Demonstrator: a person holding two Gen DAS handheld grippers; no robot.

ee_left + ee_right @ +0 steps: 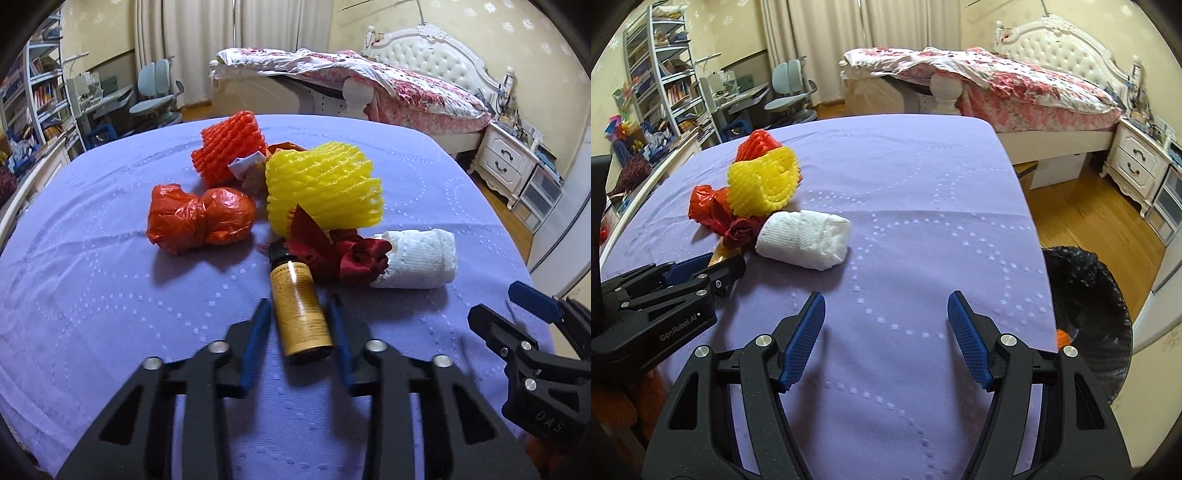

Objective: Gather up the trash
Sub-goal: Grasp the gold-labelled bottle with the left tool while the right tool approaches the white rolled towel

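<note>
On the purple cloth of the table (92,295) a heap of rubbish waits: an orange foam net (229,147) at the far side, a yellow foam net (323,188) to its right, a crumpled red bag (195,218) on the left, a dark red ribbon (343,254) and a white wad of tissue (417,258) on the right. Nearest lies a small brown bottle (301,310), black cap pointing away, and the left gripper (301,325) straddles it, one blue pad on each side of the body. The pads look close against the glass, yet a thin gap may remain, so I cannot tell whether they truly pinch it. The right gripper (886,332) hangs open over bare cloth to the right of the heap, holding nothing. The bin with a black liner (1086,288) stands on the floor just beyond the table's right edge. The step in hand seems to be taking the bottle. To do it well, the grip should sit at mid-body, squarely across the round glass, which is smooth and could roll or squirt out of a skewed pinch. Lifting straight up before swinging right would keep the cap from snagging the ribbon touching it. The right gripper should stay clear of that path.
</note>
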